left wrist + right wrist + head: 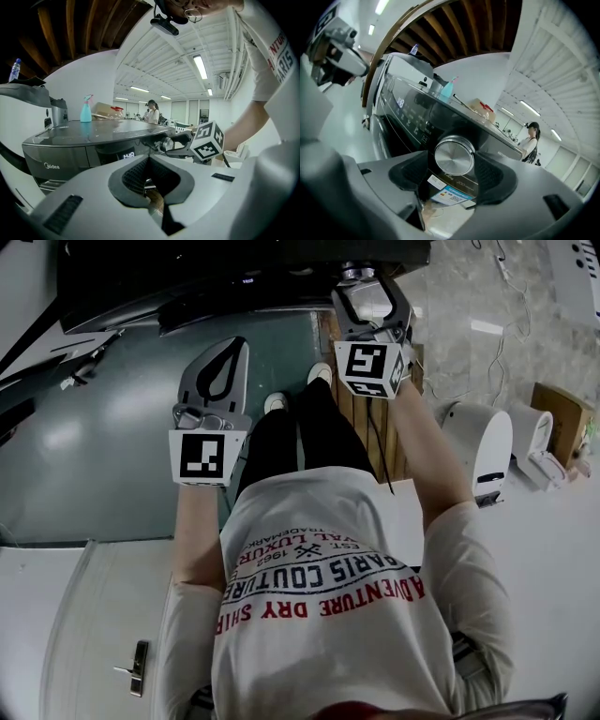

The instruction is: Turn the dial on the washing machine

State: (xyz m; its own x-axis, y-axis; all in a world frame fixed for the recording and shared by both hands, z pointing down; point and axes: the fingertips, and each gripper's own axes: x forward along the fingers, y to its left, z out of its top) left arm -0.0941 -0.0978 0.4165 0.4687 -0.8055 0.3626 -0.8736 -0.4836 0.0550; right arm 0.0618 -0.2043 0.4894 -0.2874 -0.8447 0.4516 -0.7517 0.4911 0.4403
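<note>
The grey washing machine [70, 145] stands in front of me, its display lit. Its round silver dial [454, 157] sits on the control panel, between the jaws of my right gripper [454, 164]. The jaws stand wide around the dial: the right pad is close against the rim, and a thin gap shows on the left. In the head view the right gripper [361, 277] reaches up to the dial [354, 271] at the machine's front edge. My left gripper [232, 341] hangs lower and to the left, away from the machine. Its tips [149, 157] meet with nothing between them.
A blue spray bottle [85, 110] and a metal cup [58, 115] stand on the machine's lid. A label sticker [450, 192] sits below the dial. White appliances [487, 442] and a cardboard box [562, 418] stand on the floor to the right. A person [152, 112] stands far behind.
</note>
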